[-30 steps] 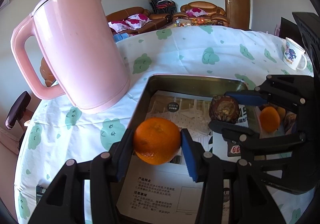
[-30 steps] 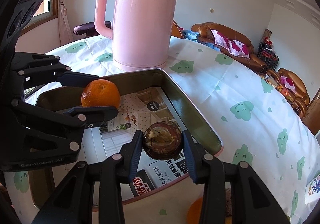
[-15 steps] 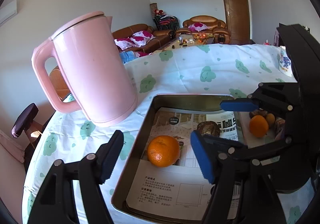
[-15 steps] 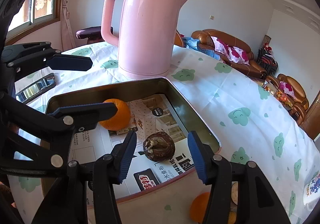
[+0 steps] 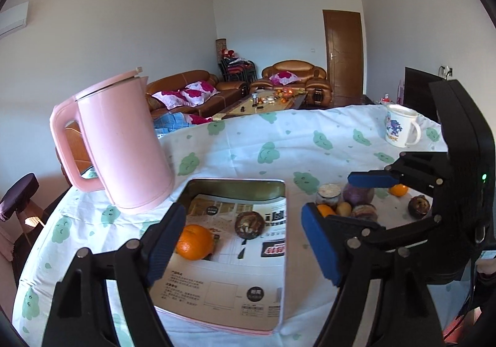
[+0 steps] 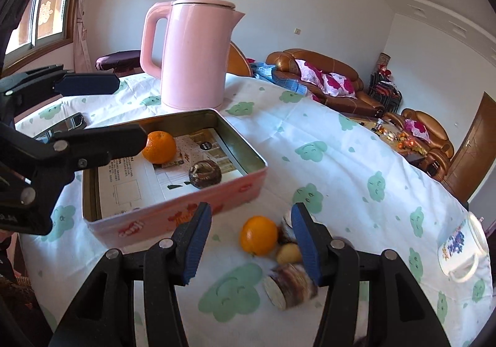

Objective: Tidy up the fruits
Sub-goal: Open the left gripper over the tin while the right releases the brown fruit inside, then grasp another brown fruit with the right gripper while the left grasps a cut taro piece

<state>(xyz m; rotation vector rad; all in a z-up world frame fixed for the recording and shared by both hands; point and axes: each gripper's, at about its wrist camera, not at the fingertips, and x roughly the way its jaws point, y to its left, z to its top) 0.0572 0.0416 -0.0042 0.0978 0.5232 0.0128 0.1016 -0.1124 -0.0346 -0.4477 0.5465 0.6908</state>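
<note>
A pink metal tin (image 5: pixel 235 184) (image 6: pixel 186 210) lined with printed paper holds an orange (image 5: pixel 194 241) (image 6: pixel 159 147) and a dark brown round fruit (image 5: pixel 249 224) (image 6: pixel 205 174). My left gripper (image 5: pixel 241 241) is open and empty, above the tin's near side. My right gripper (image 6: pixel 251 241) is open and empty, above a loose pile of fruit on the cloth: an orange (image 6: pixel 259 234), a small yellow fruit (image 6: pixel 288 253) and a brown cut-ended piece (image 6: pixel 290 285). The pile (image 5: pixel 347 202) also shows in the left wrist view, behind the right gripper (image 5: pixel 372 179).
A tall pink kettle (image 5: pixel 121 145) (image 6: pixel 195 55) stands just behind the tin. A white printed mug (image 5: pixel 401 130) (image 6: pixel 462 251) stands at the table's far right. A phone (image 6: pixel 66 125) lies left of the tin. The cloth has green cloud prints.
Both grippers opened, left the orange and the brown fruit lying in the tin, and drew back and up. The right gripper swung right over the loose fruit pile.
</note>
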